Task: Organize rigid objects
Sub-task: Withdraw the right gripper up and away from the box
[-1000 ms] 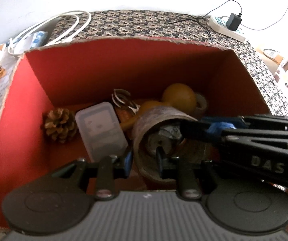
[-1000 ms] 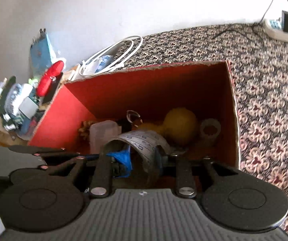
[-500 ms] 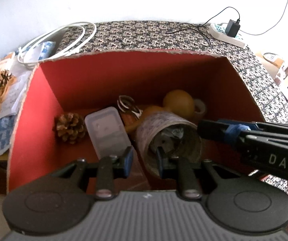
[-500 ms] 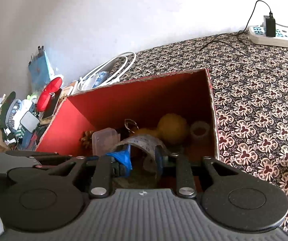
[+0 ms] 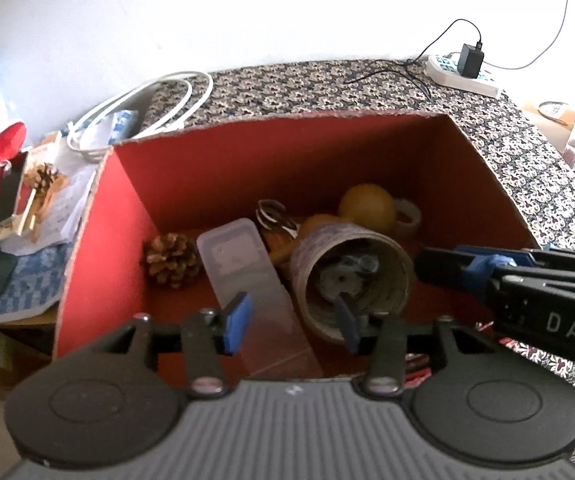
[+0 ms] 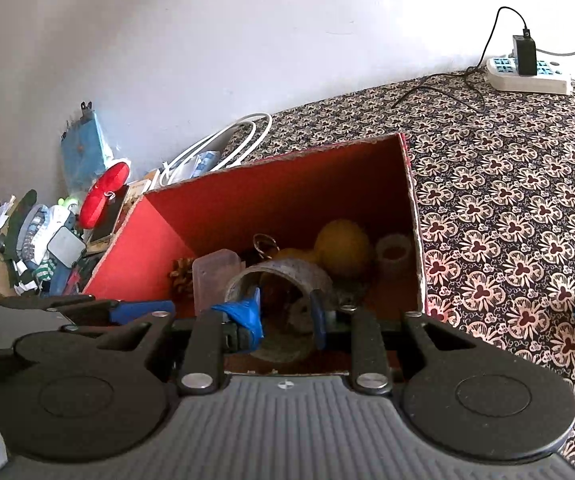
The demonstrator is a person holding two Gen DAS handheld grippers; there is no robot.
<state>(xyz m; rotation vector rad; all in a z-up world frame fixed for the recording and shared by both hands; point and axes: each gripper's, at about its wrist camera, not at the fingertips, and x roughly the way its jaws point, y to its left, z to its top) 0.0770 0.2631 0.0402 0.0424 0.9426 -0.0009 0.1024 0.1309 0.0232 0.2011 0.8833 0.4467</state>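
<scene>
Red box [image 5: 215, 184] walls ring the tipped patterned cup [image 5: 351, 268]; my left claw [image 5: 293, 320] is opening, gripping nothing, and my right claw [image 6: 285, 314] hangs released, pads apart.

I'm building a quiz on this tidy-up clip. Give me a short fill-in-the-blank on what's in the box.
1. The inside of the cardboard box is coloured ____.
2. The patterned cup lies on its ____.
3. Between the pine cone and the cup lies a clear plastic ____.
4. Plugged into the white power strip is a black ____.

Missing words: red; side; container; charger
</scene>
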